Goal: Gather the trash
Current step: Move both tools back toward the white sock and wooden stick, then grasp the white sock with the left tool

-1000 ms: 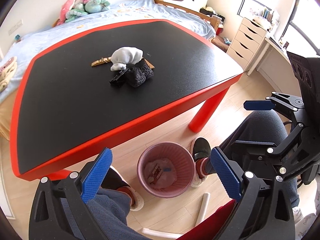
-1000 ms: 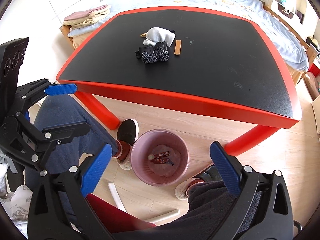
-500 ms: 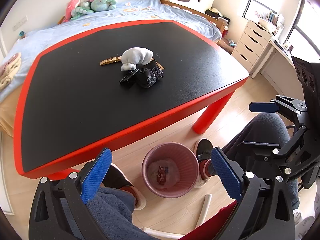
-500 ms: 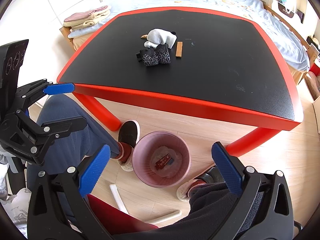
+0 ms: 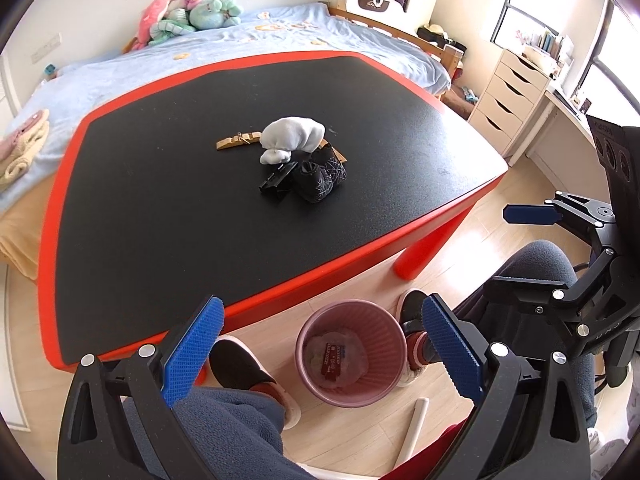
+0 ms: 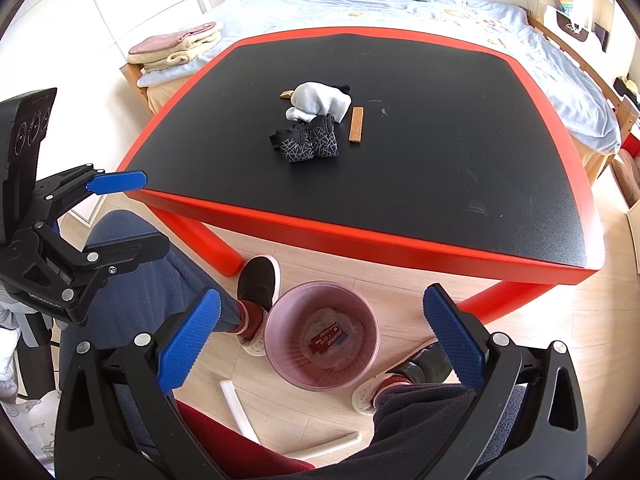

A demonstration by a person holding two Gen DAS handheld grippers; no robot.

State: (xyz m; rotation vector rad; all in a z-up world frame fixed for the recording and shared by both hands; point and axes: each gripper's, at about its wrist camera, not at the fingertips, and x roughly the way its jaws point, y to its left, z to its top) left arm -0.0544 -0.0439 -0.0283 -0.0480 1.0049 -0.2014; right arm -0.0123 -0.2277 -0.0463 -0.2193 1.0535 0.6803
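A pink ribbed bin (image 5: 351,354) (image 6: 322,338) stands on the floor between a person's feet, with crumpled tissue and a red wrapper (image 6: 328,337) inside. On the black table (image 5: 160,200) (image 6: 460,160) lie a white sock bundle (image 5: 291,138) (image 6: 320,100), black patterned socks (image 5: 320,178) (image 6: 308,144) and two tan wooden pieces (image 5: 236,142) (image 6: 356,125). My left gripper (image 5: 320,354) hangs open above the bin with nothing between its fingers. My right gripper (image 6: 322,342) is also open and holds nothing, over the same bin.
The table has a red rim and red legs (image 6: 200,240). White tubes (image 6: 236,404) lie on the wooden floor beside a red seat. A bed with plush toys (image 5: 188,12) is behind the table; a white drawer chest (image 5: 508,96) stands at the right.
Both grippers have risen and drawn back a little from the bin. The red wrapper, still tumbling a second ago, now lies settled in the bin.
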